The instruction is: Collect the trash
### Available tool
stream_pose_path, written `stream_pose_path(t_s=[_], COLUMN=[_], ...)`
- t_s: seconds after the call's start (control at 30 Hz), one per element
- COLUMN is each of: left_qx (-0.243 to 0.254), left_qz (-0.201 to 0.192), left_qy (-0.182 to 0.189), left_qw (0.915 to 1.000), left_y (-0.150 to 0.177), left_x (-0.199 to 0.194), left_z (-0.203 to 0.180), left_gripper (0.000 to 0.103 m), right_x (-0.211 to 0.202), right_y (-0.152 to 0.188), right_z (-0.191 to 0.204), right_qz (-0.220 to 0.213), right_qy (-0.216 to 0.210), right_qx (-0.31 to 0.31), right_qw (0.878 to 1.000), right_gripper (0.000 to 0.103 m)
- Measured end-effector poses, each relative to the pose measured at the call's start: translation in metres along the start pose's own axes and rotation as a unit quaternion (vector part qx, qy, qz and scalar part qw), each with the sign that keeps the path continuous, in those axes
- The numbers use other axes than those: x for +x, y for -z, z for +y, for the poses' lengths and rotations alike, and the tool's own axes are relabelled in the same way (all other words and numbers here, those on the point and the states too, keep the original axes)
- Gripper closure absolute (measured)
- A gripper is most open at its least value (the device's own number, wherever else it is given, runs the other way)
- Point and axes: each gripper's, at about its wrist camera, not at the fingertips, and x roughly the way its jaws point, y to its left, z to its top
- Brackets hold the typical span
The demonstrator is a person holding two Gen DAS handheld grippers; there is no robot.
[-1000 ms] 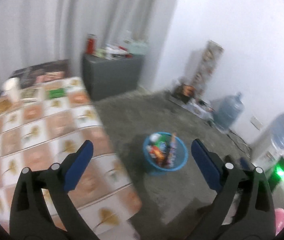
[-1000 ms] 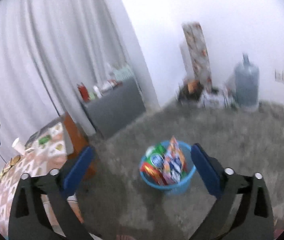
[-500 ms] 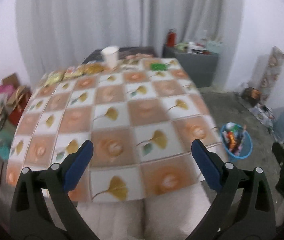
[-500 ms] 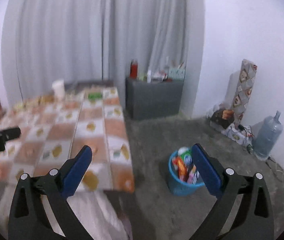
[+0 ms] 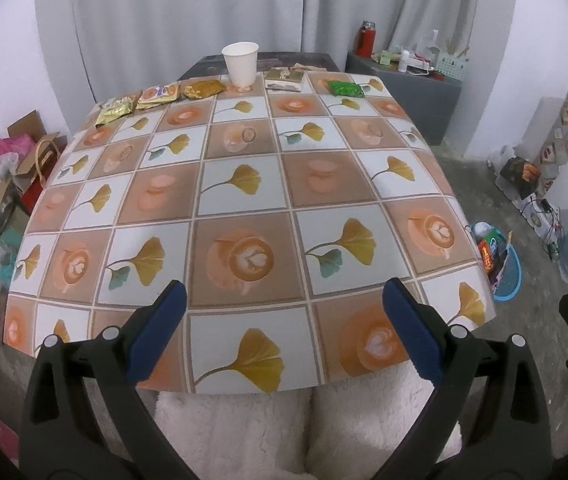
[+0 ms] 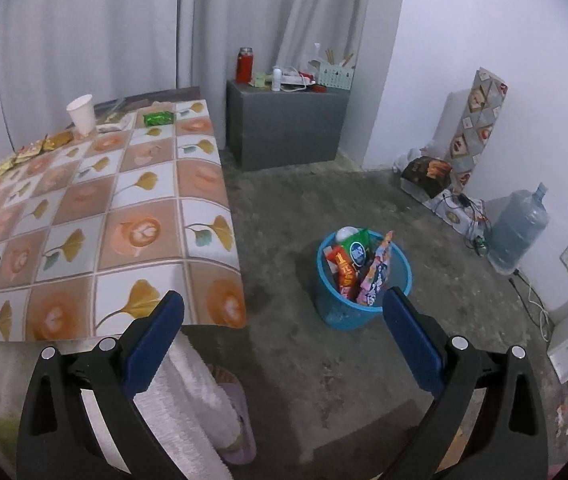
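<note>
Along the far edge of the bench [image 5: 244,184] with its ginkgo-patterned cloth lie gold snack wrappers [image 5: 156,98], a white paper cup [image 5: 240,63] and a green wrapper [image 5: 345,88]. Right of the bench, on the floor, stands a blue plastic basket [image 6: 348,312] full of wrappers. The left gripper [image 5: 282,312] and the right gripper [image 6: 282,316] both have their fingers spread and empty.

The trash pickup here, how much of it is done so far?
Partly done, it seems. The blue basket on the floor already holds several wrappers. Nothing is in hand: the left tool and right tool are both open and empty. Left on the table: a paper cup, a green packet and more snack packets along the far edge.
</note>
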Motion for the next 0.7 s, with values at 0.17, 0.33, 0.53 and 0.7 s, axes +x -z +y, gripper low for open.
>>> stream_pose_path(t_s=[0.17, 0.33, 0.53, 0.7], left_qx=[-0.006, -0.010, -0.022, -0.019], left_qz=[0.008, 0.003, -0.010, -0.012], left_qy=[-0.010, -0.021, -0.033, -0.033], left_qw=[0.9999, 0.9997, 0.9992, 0.9992], left_y=[-0.001, -0.001, -0.004, -0.002], left_x=[0.005, 0.006, 0.002, 0.000], left_z=[0.001, -0.001, -0.005, -0.013], left_gripper=[0.009, 0.009, 0.009, 0.009], right_x=[0.009, 0.014, 0.014, 0.012], right_y=[-0.001, -0.001, -0.004, -0.007], right_z=[-0.003, -0.005, -0.008, -0.010], right_qz=[0.007, 0.013, 0.012, 0.007], right_qy=[0.000, 0.001, 0.004, 0.005], right_qx=[0.001, 0.005, 0.006, 0.006], right_qw=[1.000, 1.000, 1.000, 1.000], right_gripper=[0.006, 0.006, 0.006, 0.006])
